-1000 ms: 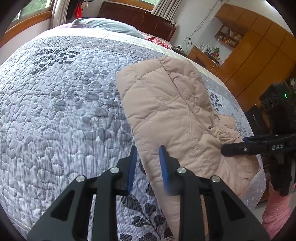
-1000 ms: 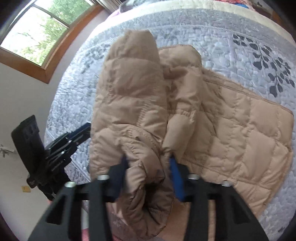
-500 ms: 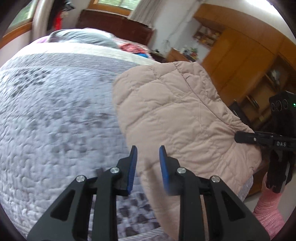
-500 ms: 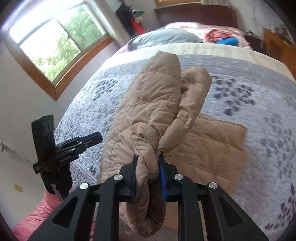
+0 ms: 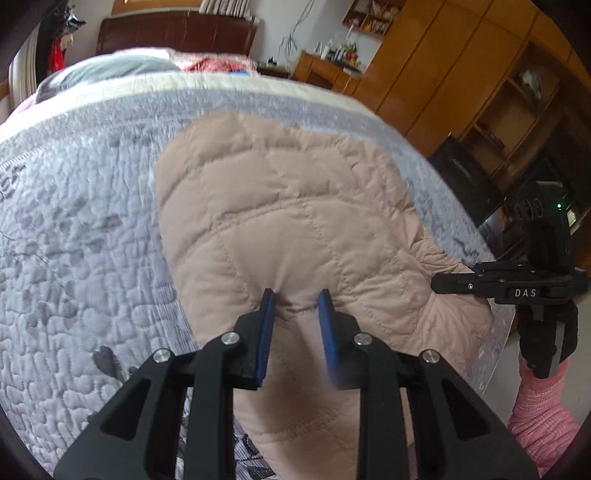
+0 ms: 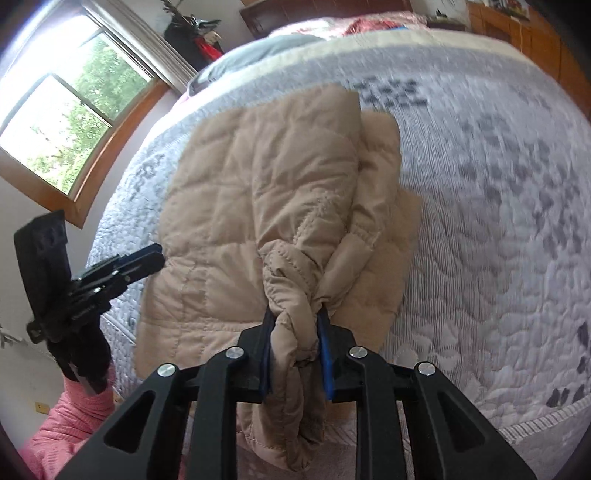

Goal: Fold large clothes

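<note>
A beige quilted puffer jacket [image 5: 288,221] lies on the grey floral bed quilt [image 5: 74,229], near the bed's foot edge. My left gripper [image 5: 295,299] is over the jacket's near edge, its blue pads a small gap apart with fabric bunching between them; whether they pinch it I cannot tell. My right gripper [image 6: 293,317] is shut on a bunched fold of the jacket [image 6: 258,192] and holds it a little up. The right gripper also shows in the left wrist view [image 5: 480,286], at the jacket's right edge. The left gripper shows in the right wrist view [image 6: 147,258], at its left edge.
A dark wooden headboard [image 5: 173,31] and pillows [image 5: 107,70] are at the far end of the bed. Wooden wardrobes and shelves [image 5: 461,74] stand to the right. A window [image 6: 62,125] is on the left wall. The bed's foot edge [image 6: 535,421] is close to me.
My left gripper has moved right from the bare quilt onto the jacket's near edge. My right gripper closed on the bunched fold and pulled it toward me. The jacket lies flatter now.
</note>
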### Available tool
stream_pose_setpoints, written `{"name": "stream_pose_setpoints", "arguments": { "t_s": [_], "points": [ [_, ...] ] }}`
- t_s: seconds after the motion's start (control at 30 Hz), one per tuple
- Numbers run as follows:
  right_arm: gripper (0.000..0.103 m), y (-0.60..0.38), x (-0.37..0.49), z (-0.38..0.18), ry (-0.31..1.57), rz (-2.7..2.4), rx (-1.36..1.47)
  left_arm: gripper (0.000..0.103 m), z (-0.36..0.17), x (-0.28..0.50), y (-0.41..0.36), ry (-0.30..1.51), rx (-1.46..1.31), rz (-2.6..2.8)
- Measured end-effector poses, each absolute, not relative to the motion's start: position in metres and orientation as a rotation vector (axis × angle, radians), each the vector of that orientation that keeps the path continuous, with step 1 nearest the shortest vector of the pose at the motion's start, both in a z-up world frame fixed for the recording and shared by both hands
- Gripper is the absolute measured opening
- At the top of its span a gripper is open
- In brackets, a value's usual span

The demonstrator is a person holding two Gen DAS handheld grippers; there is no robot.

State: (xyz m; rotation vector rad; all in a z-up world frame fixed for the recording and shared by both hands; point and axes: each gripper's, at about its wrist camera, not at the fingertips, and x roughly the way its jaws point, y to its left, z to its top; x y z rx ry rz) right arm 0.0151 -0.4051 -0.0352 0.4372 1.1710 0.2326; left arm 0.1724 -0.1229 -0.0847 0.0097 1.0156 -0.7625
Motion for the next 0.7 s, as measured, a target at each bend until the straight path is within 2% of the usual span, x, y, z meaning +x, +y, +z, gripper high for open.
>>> {"name": "stream_pose_setpoints", "arguments": {
  "t_s": [0.23,0.43,0.53,0.6,0.7],
  "points": [
    [0.025,-0.401,0.015,-0.070,1.183,0.211,0.426,0.022,-0.114,0.179,-0.142,1.066,0.075,-0.746],
    [0.027,-0.397,0.012,-0.075,1.169,0.197,0.416,0.021,-0.119,0.178,-0.144,1.040,0.091,-0.740],
    [0.035,-0.397,0.010,-0.063,1.164,0.198,0.410,0.021,-0.107,0.172,-0.132,1.020,0.064,-0.752],
    [0.044,-0.399,0.005,-0.053,1.156,0.186,0.395,0.022,-0.098,0.167,-0.124,1.003,0.051,-0.755],
    [0.046,-0.400,-0.012,-0.036,1.123,0.174,0.362,0.022,-0.084,0.156,-0.108,0.965,0.040,-0.759]
  ]
}}
